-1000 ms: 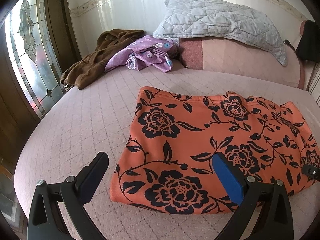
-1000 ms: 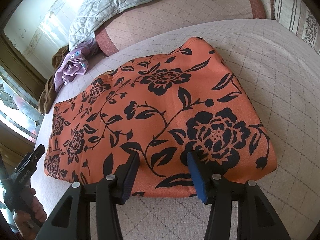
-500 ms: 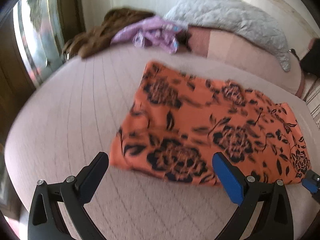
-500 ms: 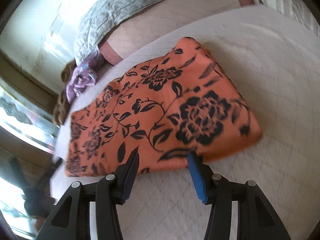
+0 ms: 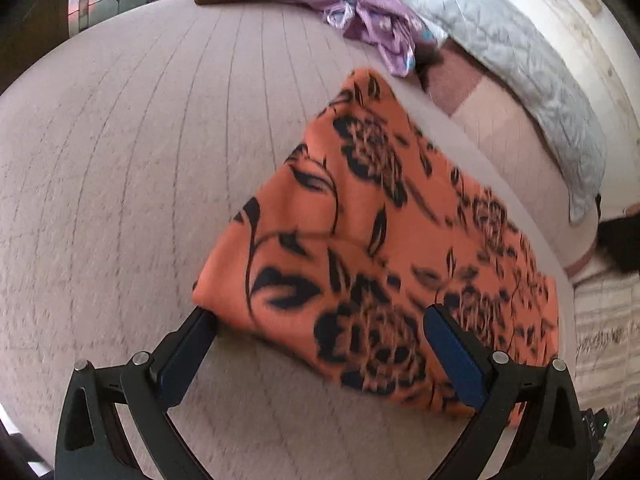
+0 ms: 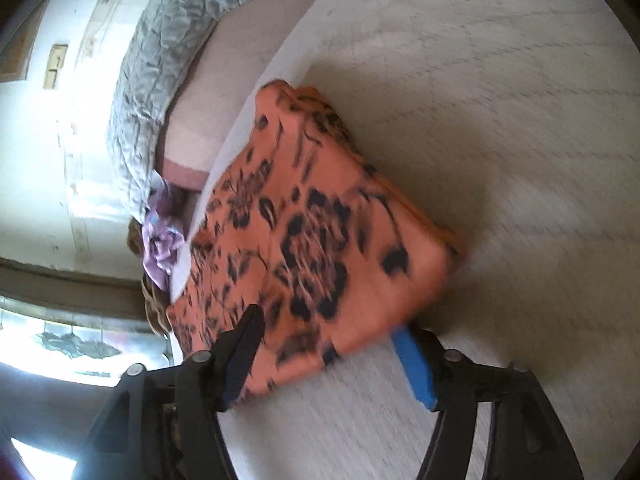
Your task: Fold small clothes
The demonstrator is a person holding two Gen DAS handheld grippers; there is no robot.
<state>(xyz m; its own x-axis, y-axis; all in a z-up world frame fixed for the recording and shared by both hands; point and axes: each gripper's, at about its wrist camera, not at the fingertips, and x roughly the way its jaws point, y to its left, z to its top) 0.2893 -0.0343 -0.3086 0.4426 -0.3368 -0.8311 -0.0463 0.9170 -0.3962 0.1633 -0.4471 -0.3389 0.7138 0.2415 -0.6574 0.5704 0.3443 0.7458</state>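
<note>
Cloth [image 5: 360, 248] lying between both pairs of jaws, near corners just inside the fingertips.
Left gripper [image 5: 320, 344] stands wide, holding nothing; right gripper [image 6: 328, 344] is opening around its corner. Probably soft, light, floppy: pinch the corners through every layer.

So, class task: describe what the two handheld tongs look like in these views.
Both tongs, left and right, share one build: matte black angular arms with triangular cut-outs and silver round pivot bolts. Each carries flat rectangular pads, one bright blue, the other darker. No cables, markings or sleeves show.
</note>
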